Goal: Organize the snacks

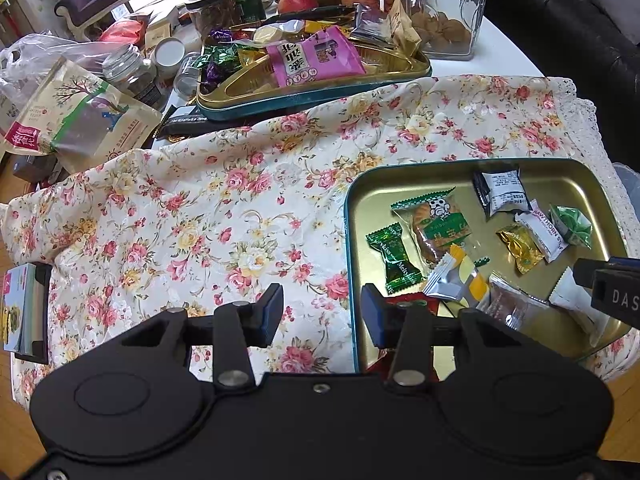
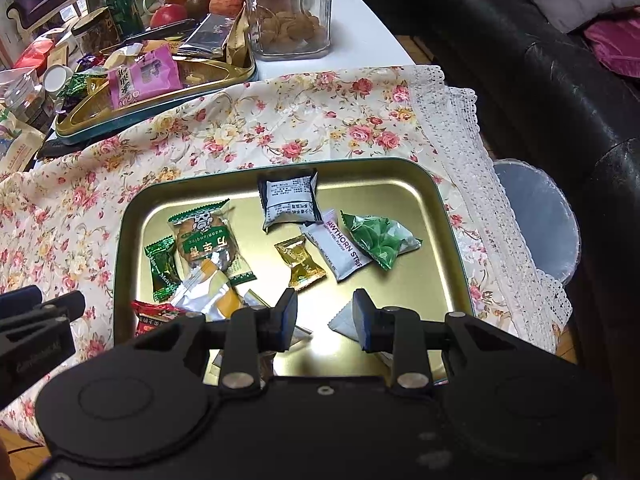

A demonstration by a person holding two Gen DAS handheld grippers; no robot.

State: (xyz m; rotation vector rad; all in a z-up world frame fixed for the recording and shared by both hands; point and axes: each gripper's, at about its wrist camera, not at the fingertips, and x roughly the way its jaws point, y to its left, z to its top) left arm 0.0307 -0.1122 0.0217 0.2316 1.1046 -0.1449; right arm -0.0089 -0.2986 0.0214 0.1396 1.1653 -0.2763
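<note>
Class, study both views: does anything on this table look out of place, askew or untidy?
Yes. The floral cloth lies rumpled and crooked across the table. In the near tin tray the wrapped snacks lie scattered and overlapping. The far tin is heaped, with a pink packet resting across its divider.

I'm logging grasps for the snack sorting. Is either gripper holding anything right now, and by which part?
Nothing is held. The left gripper and the right gripper both stand open and empty above the tin tray.
</note>
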